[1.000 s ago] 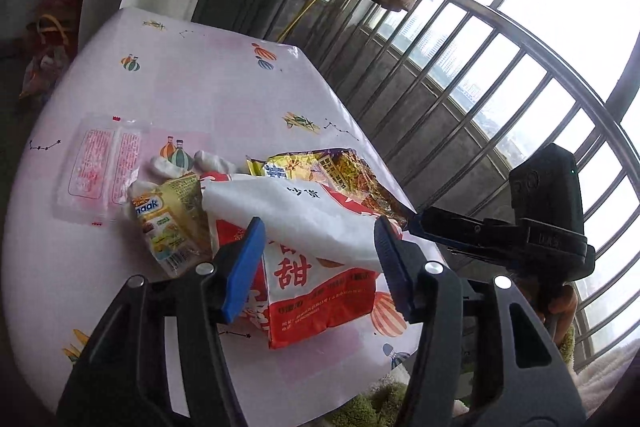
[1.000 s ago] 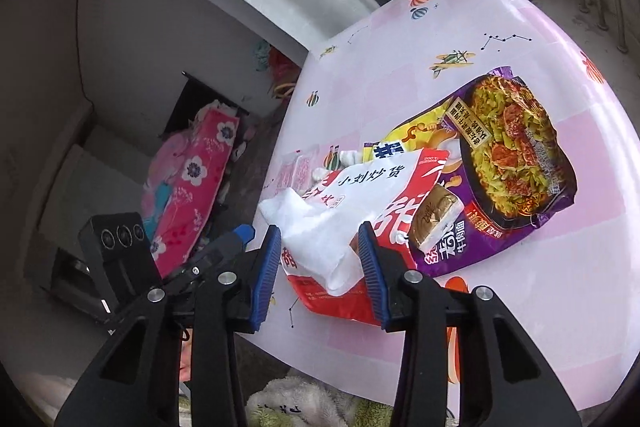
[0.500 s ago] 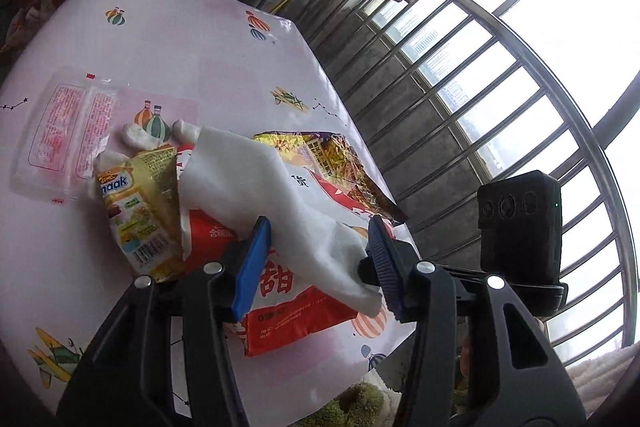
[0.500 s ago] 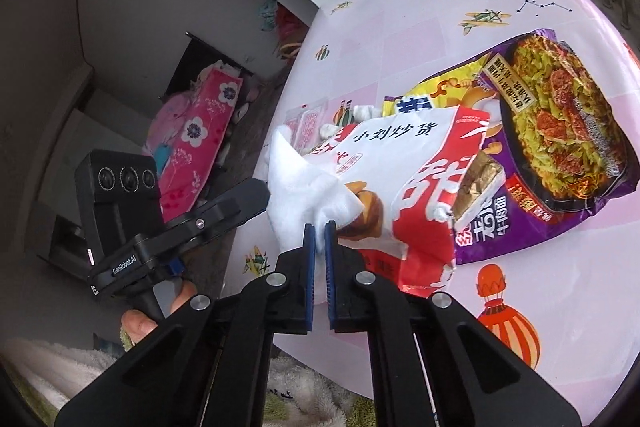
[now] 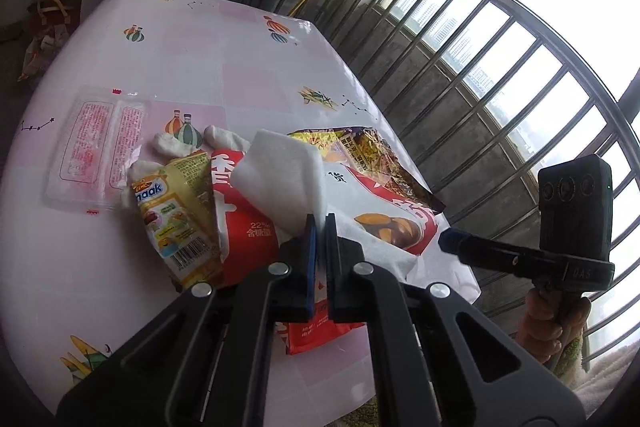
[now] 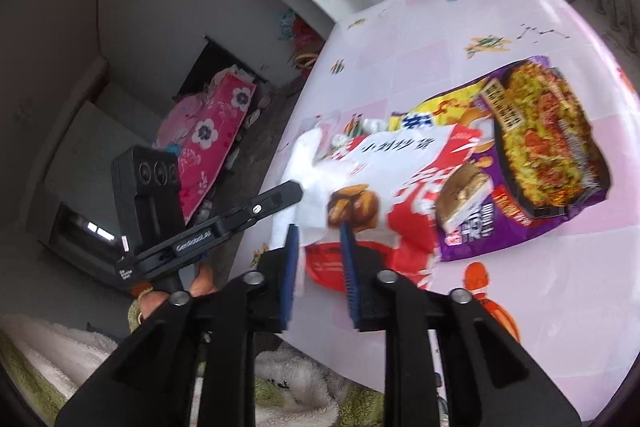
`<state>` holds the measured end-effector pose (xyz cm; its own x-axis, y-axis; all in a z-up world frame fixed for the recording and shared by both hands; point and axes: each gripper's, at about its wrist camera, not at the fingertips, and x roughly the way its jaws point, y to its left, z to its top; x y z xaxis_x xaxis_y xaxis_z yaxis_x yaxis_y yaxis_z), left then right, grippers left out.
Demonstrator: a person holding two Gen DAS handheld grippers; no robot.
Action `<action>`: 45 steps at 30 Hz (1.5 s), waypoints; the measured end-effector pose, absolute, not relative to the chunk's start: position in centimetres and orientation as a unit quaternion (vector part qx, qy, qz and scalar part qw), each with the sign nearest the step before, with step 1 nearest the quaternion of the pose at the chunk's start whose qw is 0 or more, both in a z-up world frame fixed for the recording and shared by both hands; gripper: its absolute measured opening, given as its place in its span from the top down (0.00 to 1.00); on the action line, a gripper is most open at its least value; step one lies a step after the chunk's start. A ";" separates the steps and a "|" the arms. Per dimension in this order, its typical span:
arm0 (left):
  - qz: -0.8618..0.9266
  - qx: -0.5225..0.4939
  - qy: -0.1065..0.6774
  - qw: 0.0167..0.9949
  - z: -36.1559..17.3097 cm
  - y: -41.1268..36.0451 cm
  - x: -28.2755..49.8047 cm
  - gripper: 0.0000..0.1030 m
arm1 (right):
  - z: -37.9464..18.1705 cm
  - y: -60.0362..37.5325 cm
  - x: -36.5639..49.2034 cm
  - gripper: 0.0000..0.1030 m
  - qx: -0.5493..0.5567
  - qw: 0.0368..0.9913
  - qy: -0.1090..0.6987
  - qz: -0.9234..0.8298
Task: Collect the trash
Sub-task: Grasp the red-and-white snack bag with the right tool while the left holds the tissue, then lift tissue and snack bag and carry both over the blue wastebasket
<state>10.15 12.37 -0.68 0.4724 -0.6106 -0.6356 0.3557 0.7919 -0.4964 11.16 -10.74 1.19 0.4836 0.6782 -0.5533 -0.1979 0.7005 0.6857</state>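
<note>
**Handover of white tissue, left side takes grip**

Left gripper (image 5: pixel 319 227) fingers have just clamped shut on the white tissue (image 5: pixel 280 183), held above the red snack bag (image 5: pixel 244 227) on the counter (image 5: pixel 200 67); right gripper (image 6: pixel 318 247) fingers have just parted, released beside the same bag. Step judged: gathering loose trash; next move calls for lifting the tissue clear, then returning for wrappers near the bag.

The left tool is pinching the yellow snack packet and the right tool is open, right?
Not quite. In the left wrist view the left tool is shut on the white tissue, not the yellow snack packet, which lies beside it on the table. The right tool is open.
</note>
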 end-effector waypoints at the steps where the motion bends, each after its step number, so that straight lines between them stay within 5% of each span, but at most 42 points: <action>1: -0.288 -0.149 0.425 0.845 -0.6 12.4 10.0 0.98 | 1.0 -11.6 11.2 0.66 0.291 0.815 0.429 0.258; 14: -0.296 -0.139 0.419 0.847 -0.3 12.1 9.8 0.98 | -3.5 -13.1 14.3 0.64 0.413 0.749 0.446 0.266; 21: -0.296 -0.140 0.418 0.847 -0.3 12.1 9.8 0.98 | -4.0 -12.3 14.8 0.83 0.420 0.742 0.445 0.274; 33: -0.295 -0.137 0.396 0.859 1.7 12.9 8.7 0.98 | -4.8 -12.6 14.4 0.94 0.484 0.700 0.412 0.325; 45: -0.296 -0.121 0.335 0.886 6.9 14.2 6.8 0.98 | -1.1 -14.5 12.9 0.96 0.497 0.713 0.343 0.356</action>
<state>6.75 14.16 6.94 0.6005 -0.6058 -0.5219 0.4431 0.7954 -0.4134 12.91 -14.52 -1.08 0.5107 0.8490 -0.1360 -0.1664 0.2528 0.9531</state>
